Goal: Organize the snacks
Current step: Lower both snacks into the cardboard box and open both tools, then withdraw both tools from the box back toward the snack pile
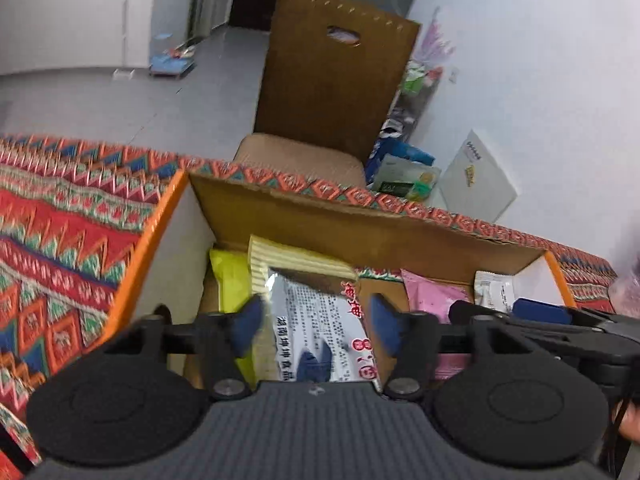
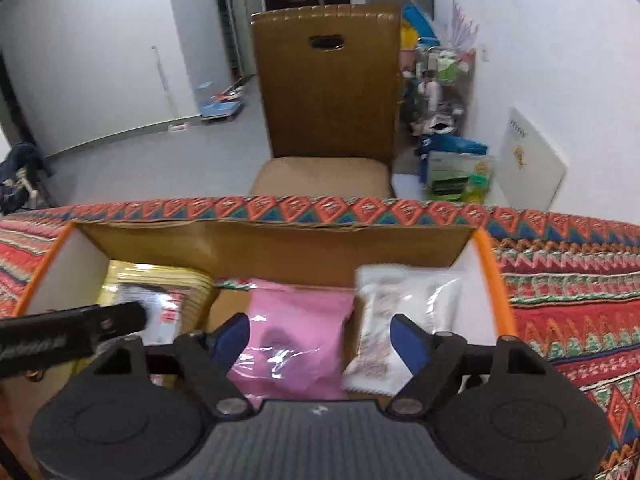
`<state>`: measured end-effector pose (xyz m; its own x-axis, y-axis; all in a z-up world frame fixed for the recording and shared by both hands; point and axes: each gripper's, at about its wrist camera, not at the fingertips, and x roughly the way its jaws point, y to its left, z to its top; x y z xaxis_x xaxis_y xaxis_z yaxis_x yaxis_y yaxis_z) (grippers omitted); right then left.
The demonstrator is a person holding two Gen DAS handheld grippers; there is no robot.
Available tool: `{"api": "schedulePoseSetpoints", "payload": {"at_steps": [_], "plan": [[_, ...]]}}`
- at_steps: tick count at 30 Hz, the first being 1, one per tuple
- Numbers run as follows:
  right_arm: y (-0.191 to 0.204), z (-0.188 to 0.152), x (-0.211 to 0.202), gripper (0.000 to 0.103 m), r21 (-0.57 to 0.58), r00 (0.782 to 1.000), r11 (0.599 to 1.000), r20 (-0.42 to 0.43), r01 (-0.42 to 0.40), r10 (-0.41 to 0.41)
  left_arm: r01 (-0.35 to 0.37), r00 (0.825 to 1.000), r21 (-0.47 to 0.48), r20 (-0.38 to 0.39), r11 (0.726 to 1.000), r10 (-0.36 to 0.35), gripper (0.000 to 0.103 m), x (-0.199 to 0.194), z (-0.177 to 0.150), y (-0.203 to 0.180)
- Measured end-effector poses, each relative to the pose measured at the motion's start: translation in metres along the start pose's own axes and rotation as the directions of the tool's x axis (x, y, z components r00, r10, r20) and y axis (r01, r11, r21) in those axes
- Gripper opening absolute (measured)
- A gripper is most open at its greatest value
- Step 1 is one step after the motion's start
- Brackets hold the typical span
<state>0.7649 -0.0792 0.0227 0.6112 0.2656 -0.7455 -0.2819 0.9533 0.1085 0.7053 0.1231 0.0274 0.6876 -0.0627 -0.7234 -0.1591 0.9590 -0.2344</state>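
While both hand-held grippers, left (image 1: 316, 324) and right (image 2: 320, 338), gape wide, snacks crowd the box (image 2: 280, 240).

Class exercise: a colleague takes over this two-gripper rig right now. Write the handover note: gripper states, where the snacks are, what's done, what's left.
Left gripper: open, above the silver packet, nothing held.
Right gripper: open, above the pink packet, nothing held.
Snacks: all in the cardboard box on the patterned cloth. Yellow packet and gold packet at the left end with the silver one on top, pink in the middle, white packets at the right end.
Done: those snacks are boxed.
Left: no loose snacks are visible here; check outside these views, then tidy the box.
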Motion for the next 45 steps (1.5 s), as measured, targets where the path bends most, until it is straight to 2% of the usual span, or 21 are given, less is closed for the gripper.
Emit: {"api": "schedulePoseSetpoints", "payload": {"at_steps": [2,5,12,18,22,25,29,32,35,38,42,45], "plan": [[0.000,-0.002,-0.008,0.082,0.003,1.000,1.000,0.010,-0.011,0.011,-0.005,1.000,0.024,0.024,1.000,0.005,0.075,-0.011,0.002,0.001],[0.000,-0.004,-0.031,0.082,-0.021,0.999,1.000,0.033,0.007,-0.006,0.001,1.000,0.070,0.020,0.998,-0.003,0.075,-0.028,0.007,-0.002],[-0.007,-0.006,-0.095,0.083,-0.043,0.997,0.999,0.079,0.024,-0.020,0.033,0.998,0.152,0.049,0.988,-0.041,0.080,-0.105,0.005,-0.015],[-0.006,-0.031,-0.184,0.093,-0.106,0.992,0.994,0.129,0.020,-0.006,0.046,0.991,0.239,0.110,0.970,-0.074,0.086,-0.193,-0.013,-0.025],[-0.005,-0.055,-0.242,0.094,-0.135,0.985,0.991,0.169,0.013,0.010,0.040,0.984,0.286,0.153,0.957,-0.087,0.087,-0.249,-0.038,-0.033],[-0.003,-0.076,-0.280,0.096,-0.152,0.979,0.988,0.204,0.007,0.024,0.043,0.977,0.294,0.189,0.955,-0.103,0.090,-0.287,-0.064,-0.033],[-0.001,-0.119,-0.330,0.103,-0.193,0.964,0.981,0.256,-0.018,0.068,0.074,0.948,0.308,0.273,0.948,-0.163,0.097,-0.339,-0.114,-0.023],[-0.002,-0.159,-0.363,0.103,-0.207,0.951,0.977,0.290,-0.044,0.104,0.082,0.930,0.303,0.319,0.949,-0.182,0.099,-0.375,-0.160,-0.014],[-0.003,-0.205,-0.387,0.103,-0.207,0.938,0.976,0.322,-0.065,0.131,0.068,0.898,0.302,0.396,0.951,-0.190,0.103,-0.410,-0.213,0.001],[-0.002,-0.254,-0.403,0.103,-0.223,0.928,0.972,0.341,-0.076,0.151,0.040,0.878,0.284,0.448,0.958,-0.169,0.103,-0.434,-0.267,0.014],[0.003,-0.320,-0.414,0.103,-0.216,0.918,0.972,0.358,-0.096,0.171,-0.017,0.875,0.263,0.470,0.965,-0.112,0.103,-0.447,-0.329,0.025],[0.011,-0.369,-0.412,0.103,-0.226,0.914,0.971,0.375,-0.075,0.157,-0.022,0.894,0.237,0.439,0.971,-0.087,0.103,-0.440,-0.365,0.033]]}}
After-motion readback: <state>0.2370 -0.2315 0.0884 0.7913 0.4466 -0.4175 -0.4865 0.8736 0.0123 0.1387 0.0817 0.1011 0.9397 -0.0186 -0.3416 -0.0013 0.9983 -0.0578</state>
